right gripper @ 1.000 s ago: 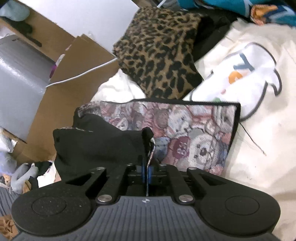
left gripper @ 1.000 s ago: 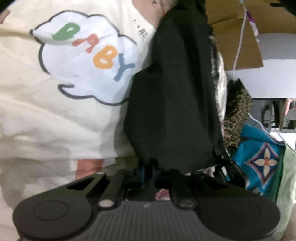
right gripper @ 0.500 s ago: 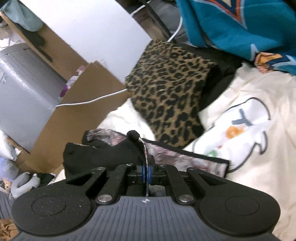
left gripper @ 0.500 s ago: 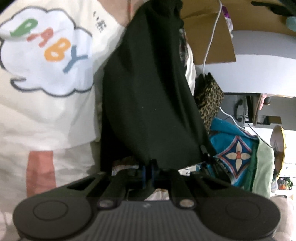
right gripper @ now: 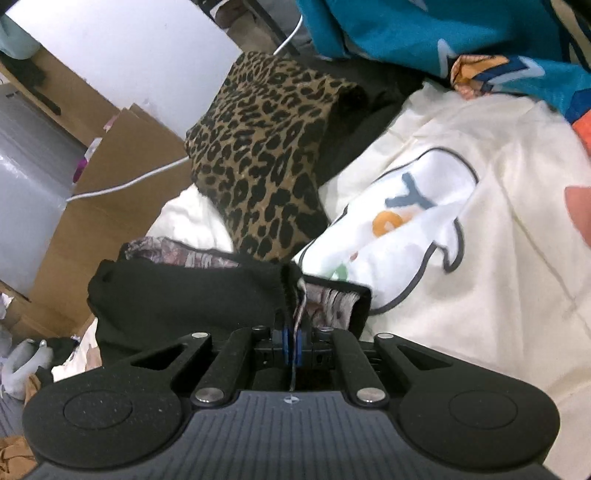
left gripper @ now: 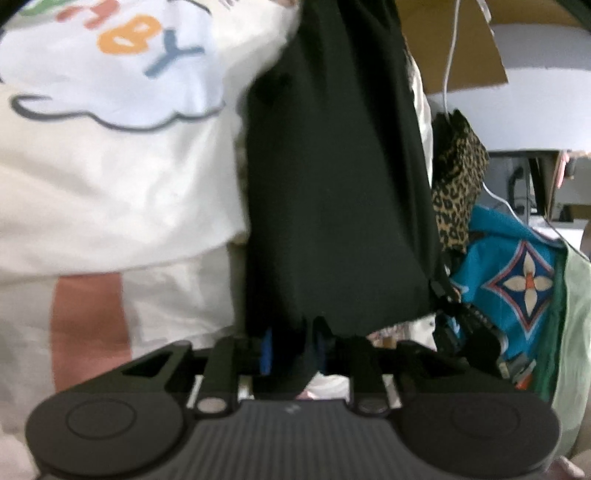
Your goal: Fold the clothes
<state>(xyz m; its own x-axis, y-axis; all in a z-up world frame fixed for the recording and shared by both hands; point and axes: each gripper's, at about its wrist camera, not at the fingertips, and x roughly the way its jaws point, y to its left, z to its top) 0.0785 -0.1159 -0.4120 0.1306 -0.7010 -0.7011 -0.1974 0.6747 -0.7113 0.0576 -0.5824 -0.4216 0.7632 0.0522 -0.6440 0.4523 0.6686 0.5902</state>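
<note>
Left wrist view shows the black garment [left gripper: 332, 177] stretched from the left gripper [left gripper: 291, 343] away toward the far side, over the cream bedding [left gripper: 110, 177] with its "BABY" cloud print. Its near edge sits between that gripper's fingers, which stand a little apart; whether they still pinch it I cannot tell. In the right wrist view the right gripper [right gripper: 291, 347] is closed tight on an edge where black cloth meets a printed lining [right gripper: 332, 299]. It looks light, limp and thin, so it will sag between holds; corners and hems are the best grips. A leopard-print garment [right gripper: 273, 158] lies just beyond, teal cloth [right gripper: 443, 33] farther off.
</note>
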